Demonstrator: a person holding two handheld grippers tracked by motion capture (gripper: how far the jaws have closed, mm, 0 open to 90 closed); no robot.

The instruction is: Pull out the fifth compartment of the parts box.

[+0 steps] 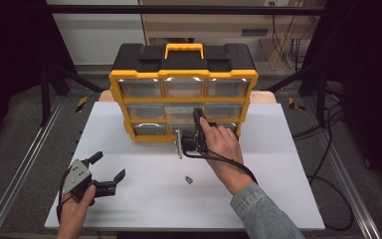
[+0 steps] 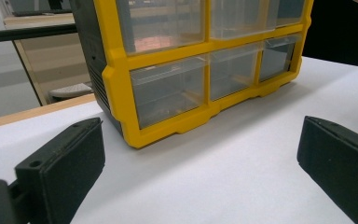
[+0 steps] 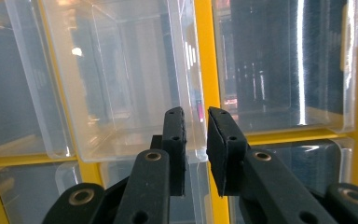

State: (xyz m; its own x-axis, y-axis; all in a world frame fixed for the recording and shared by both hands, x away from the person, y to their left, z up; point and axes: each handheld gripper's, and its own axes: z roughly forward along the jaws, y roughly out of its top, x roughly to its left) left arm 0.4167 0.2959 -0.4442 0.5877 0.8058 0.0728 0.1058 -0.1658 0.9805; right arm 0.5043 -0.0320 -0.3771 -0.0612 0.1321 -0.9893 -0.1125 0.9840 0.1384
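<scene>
Pinching my right tongs (image 3: pixel 196 140) nearly shut on a clear drawer's (image 3: pixel 121 79) front lip in the organizer (image 1: pixel 181 74), I held my left tongs (image 1: pixel 110 169) open beside it.

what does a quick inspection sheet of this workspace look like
surface: white table top, on a wooden table
job's things: yellow and black drawer organizer with clear drawers, upright at the back; right gripper at its middle drawers
clutter: small dark part lying loose on the white top
grippers: right gripper jaws close together, a clear drawer edge between them; left gripper jaws open, holding nothing
cables: black cable trailing from right gripper; more cables on the floor at right
surroundings: metal frame rails, grey floor
</scene>
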